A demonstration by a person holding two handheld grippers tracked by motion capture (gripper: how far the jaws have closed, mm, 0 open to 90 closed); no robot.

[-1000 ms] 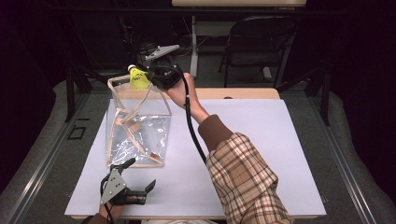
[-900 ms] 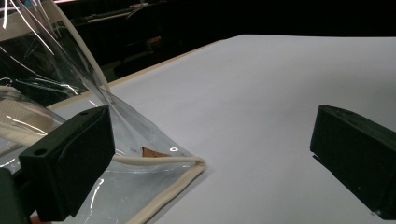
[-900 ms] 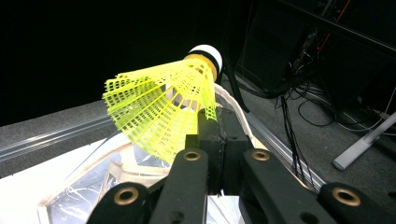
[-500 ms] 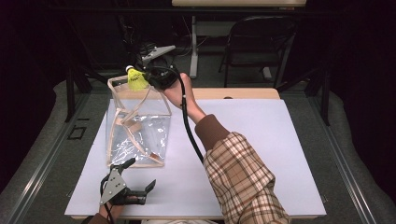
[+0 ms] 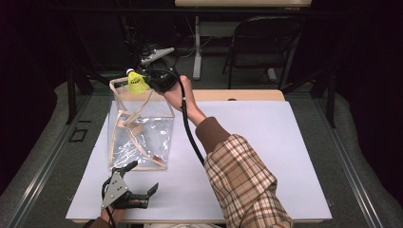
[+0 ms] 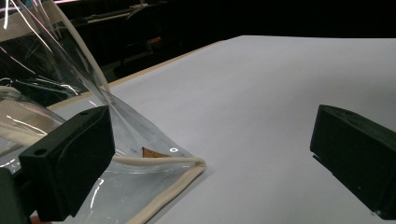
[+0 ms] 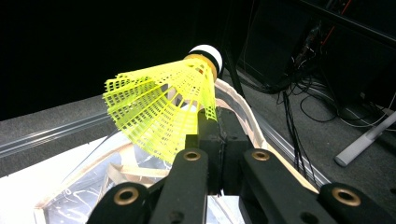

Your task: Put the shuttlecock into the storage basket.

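High view first: the person's right gripper (image 5: 151, 80) is stretched out over the far rim of a clear plastic bag (image 5: 142, 137) trimmed in cream binding, which stands open on the white table (image 5: 266, 156). A yellow shuttlecock (image 5: 137, 82) is pinched in that gripper, sitting just above the bag's far top edge, its white-tipped cork pointing away from the person. A plaid sleeve (image 5: 242, 183) runs diagonally across the table. Down at the near edge, the left gripper (image 5: 142, 197) rests low on the table just in front of the bag's near bottom edge, well apart from the right one.

Left gripper view: the two black jaws stand wide apart with nothing between them. The bag's bottom corner (image 6: 187, 165), with its cream piping, lies just beside the left-hand jaw.

Right gripper view: the jaws are closed together on the shuttlecock's (image 7: 161, 109) yellow mesh skirt, near the cork. Beneath it the bag's open mouth (image 7: 240, 109) shows, cream rim curving round.
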